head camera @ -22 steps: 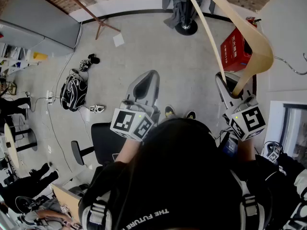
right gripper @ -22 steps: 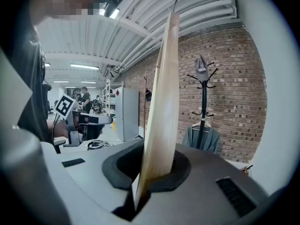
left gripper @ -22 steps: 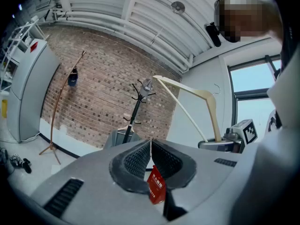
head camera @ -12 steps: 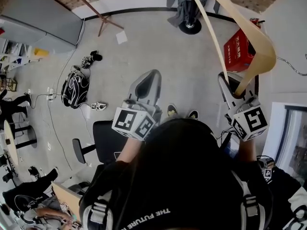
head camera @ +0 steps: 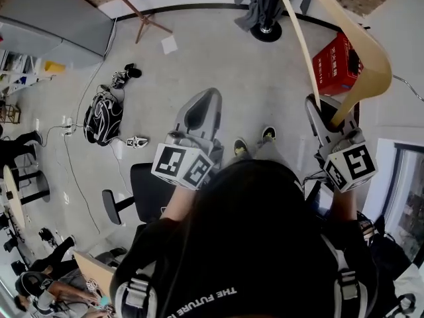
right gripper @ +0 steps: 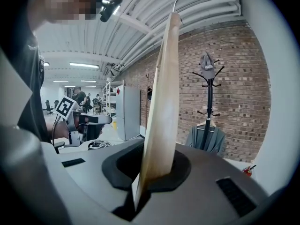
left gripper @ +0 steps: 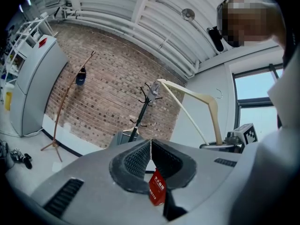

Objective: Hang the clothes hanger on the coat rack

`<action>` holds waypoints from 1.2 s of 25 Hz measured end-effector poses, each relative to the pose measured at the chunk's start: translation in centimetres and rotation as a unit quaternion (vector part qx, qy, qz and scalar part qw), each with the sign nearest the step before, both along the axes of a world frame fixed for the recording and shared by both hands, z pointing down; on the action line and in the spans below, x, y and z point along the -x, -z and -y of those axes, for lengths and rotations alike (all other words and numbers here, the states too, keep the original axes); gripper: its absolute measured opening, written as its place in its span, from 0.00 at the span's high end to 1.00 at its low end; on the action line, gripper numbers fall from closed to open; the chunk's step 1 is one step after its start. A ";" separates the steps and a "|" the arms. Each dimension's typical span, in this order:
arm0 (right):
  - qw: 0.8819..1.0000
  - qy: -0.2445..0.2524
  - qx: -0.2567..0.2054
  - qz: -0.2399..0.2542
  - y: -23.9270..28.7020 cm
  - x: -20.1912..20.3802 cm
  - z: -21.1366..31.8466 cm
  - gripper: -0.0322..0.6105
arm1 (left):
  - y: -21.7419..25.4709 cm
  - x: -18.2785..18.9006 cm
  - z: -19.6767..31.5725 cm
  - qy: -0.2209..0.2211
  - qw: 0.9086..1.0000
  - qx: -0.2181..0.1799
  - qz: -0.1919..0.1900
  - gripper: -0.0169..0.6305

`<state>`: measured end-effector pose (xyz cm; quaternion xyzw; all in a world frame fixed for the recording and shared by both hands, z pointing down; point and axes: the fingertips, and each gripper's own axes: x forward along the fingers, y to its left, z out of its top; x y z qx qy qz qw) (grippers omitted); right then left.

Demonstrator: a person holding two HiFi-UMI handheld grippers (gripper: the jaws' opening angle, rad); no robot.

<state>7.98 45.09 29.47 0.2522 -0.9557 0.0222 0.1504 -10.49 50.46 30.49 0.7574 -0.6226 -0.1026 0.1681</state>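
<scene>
My right gripper [head camera: 320, 113] is shut on one arm end of a pale wooden clothes hanger [head camera: 370, 63], which rises above it with its thin bar running up to the top edge. In the right gripper view the hanger [right gripper: 162, 102] stands upright between the jaws of that gripper [right gripper: 153, 175], its metal hook near the ceiling. The black coat rack [right gripper: 209, 102], with a cap on top and a grey garment [right gripper: 205, 140] low on it, stands ahead by the brick wall. Its round base [head camera: 266, 30] lies far ahead on the floor. My left gripper [head camera: 205, 103] [left gripper: 151, 145] is shut and empty.
A red box [head camera: 333, 65] stands on the floor to the right, under the hanger. A backpack [head camera: 103, 123], shoes [head camera: 123, 78] and cables lie to the left, and a black office chair [head camera: 140, 192] is close at lower left. A wooden tripod stand [head camera: 136, 15] and a grey cabinet [head camera: 53, 18] are at the far left.
The coat rack base and red box have slid lower in the head view as the person steps toward them. Both grippers keep their hold and shape.
</scene>
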 end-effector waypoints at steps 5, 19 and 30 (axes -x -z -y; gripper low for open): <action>1.000 0.000 -0.003 -0.014 0.8 0.4 2.1 0.90 | 0.0 0.6 2.4 -0.002 1.000 0.009 -0.008 0.93; 1.000 -0.006 -0.016 -0.001 -0.9 0.1 13.7 0.90 | -0.9 0.2 13.4 -0.005 1.000 0.008 0.015 0.93; 1.000 -0.003 -0.019 0.002 -0.7 -2.9 25.9 0.90 | 0.5 -2.5 25.9 -0.002 1.000 0.012 0.027 0.93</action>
